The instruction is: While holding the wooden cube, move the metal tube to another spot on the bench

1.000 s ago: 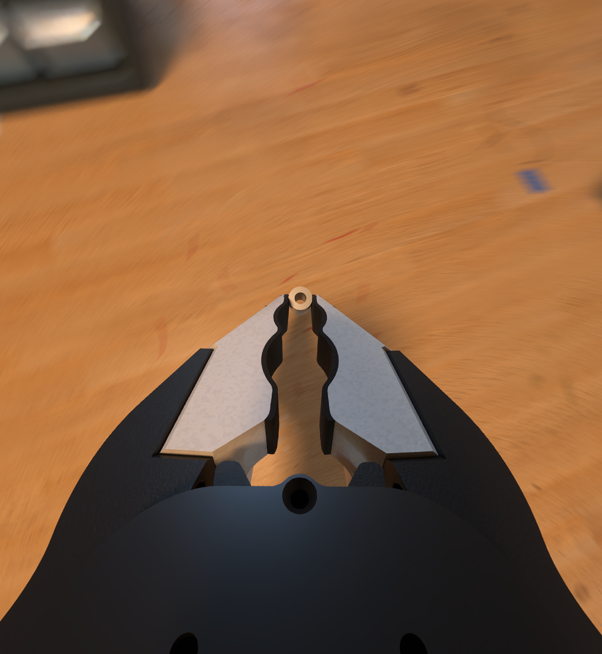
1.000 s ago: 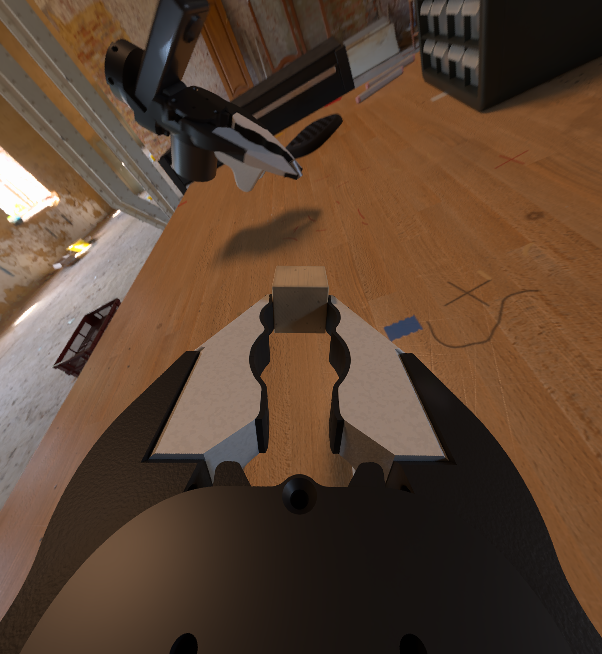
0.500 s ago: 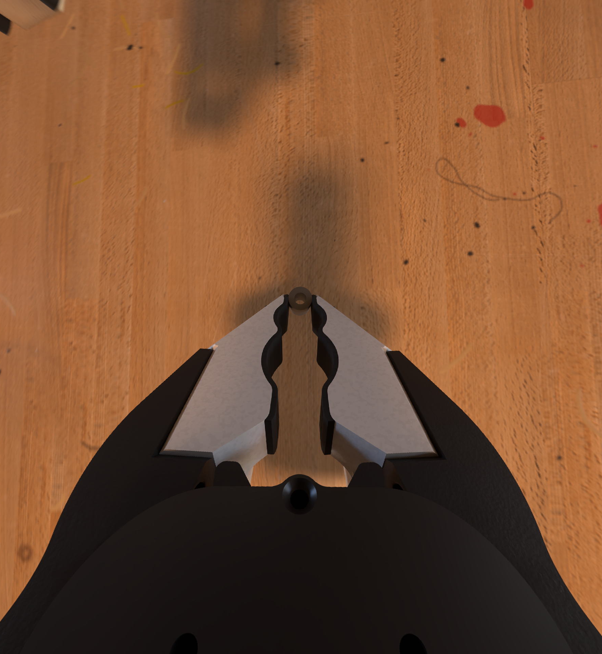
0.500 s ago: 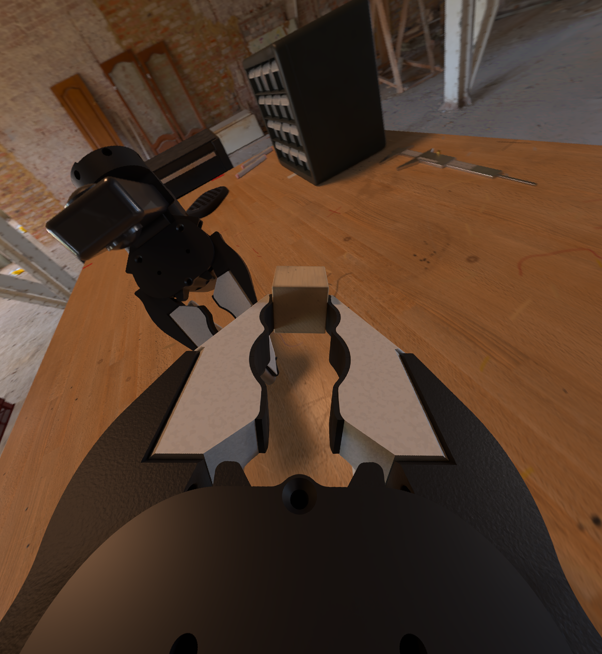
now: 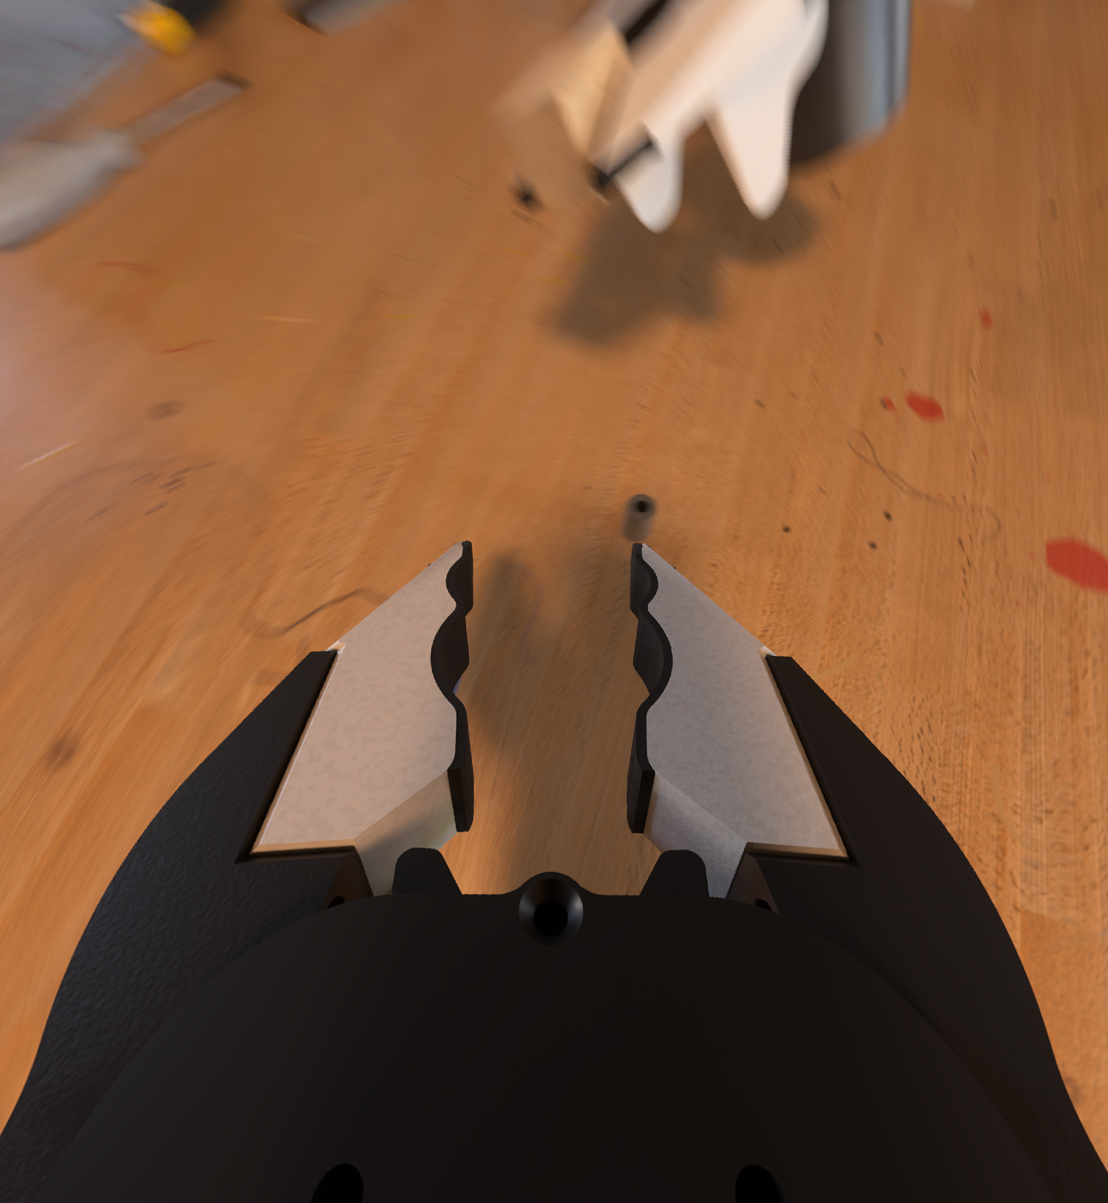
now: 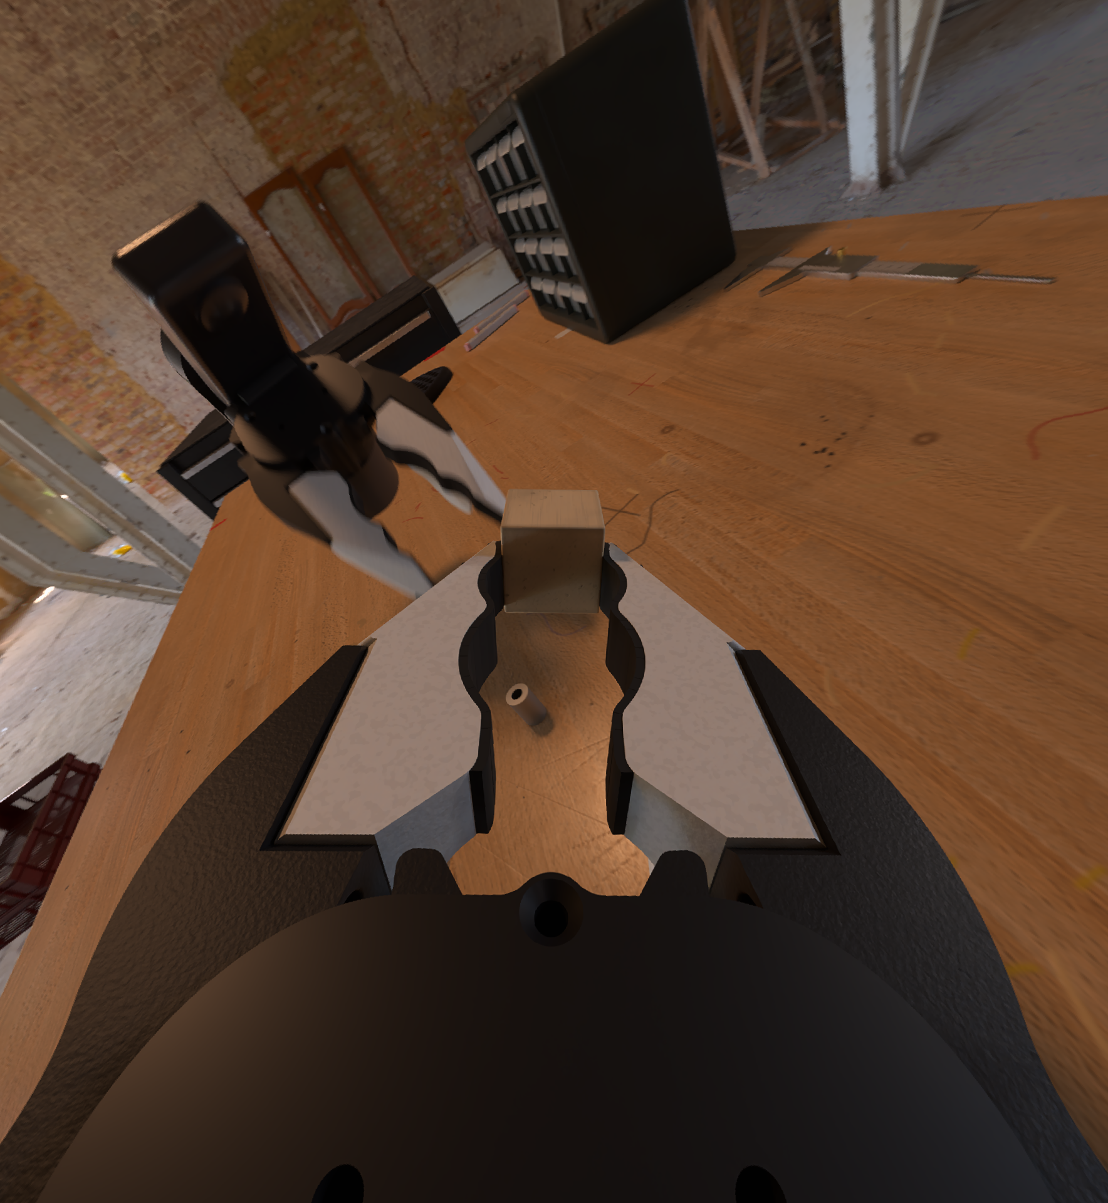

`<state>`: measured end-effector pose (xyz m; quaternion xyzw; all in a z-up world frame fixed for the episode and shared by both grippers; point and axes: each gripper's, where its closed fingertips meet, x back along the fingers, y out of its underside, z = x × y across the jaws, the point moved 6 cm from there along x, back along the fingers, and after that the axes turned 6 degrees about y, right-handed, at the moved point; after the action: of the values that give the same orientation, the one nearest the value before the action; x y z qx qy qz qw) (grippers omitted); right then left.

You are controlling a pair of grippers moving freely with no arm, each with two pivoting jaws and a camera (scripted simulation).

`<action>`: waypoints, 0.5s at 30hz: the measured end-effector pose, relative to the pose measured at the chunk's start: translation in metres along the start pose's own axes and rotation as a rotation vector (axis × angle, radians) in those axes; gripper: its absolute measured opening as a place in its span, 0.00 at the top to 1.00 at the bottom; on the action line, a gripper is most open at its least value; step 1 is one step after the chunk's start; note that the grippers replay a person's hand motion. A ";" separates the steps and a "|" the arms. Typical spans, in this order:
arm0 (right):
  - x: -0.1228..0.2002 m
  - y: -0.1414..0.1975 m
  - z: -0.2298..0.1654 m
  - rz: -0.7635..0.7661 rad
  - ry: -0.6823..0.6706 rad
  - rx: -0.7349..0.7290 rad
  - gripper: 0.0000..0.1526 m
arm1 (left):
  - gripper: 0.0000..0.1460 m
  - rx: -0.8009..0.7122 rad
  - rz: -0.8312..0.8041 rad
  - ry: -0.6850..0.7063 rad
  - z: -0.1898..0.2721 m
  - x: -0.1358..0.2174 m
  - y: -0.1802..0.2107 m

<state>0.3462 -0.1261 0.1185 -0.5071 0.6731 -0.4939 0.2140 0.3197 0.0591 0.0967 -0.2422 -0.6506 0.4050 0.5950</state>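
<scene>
The small grey metal tube (image 5: 639,516) stands upright on the wooden bench (image 5: 278,390), just beyond my left gripper's right fingertip. My left gripper (image 5: 550,553) is open and empty above the bench. In the right wrist view the tube (image 6: 525,706) shows on the bench below, between the fingers. My right gripper (image 6: 551,566) is shut on the wooden cube (image 6: 551,560) and holds it above the bench. The left gripper (image 6: 401,521) shows open at the upper left there. The right gripper with the cube (image 5: 577,84) shows blurred at the top of the left wrist view.
A black drawer cabinet (image 6: 603,215) stands at the bench's far end, with a metal caliper (image 6: 896,270) to its right. A black tool (image 6: 317,390) lies at the far left edge. Red paint spots (image 5: 1085,566) mark the bench. The bench's left edge (image 6: 167,618) drops to the floor.
My left gripper has opened and let go of the tube, which now stands on the bench. It has pulled back and tilted. The right gripper still holds the cube.
</scene>
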 end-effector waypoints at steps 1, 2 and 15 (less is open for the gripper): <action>-0.005 0.002 -0.002 -0.004 -0.014 -0.003 0.81 | 0.67 0.055 0.072 -0.067 -0.006 0.020 0.004; -0.010 0.005 -0.003 -0.008 -0.026 -0.005 0.81 | 0.67 0.109 0.138 -0.141 -0.012 0.040 0.010; -0.051 0.017 -0.022 -0.076 -0.123 0.065 0.81 | 0.68 0.402 -0.008 -0.459 -0.052 0.110 0.093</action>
<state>0.3414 -0.0707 0.1018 -0.5544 0.6227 -0.4911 0.2524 0.3357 0.2109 0.0824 -0.0193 -0.6757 0.5674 0.4702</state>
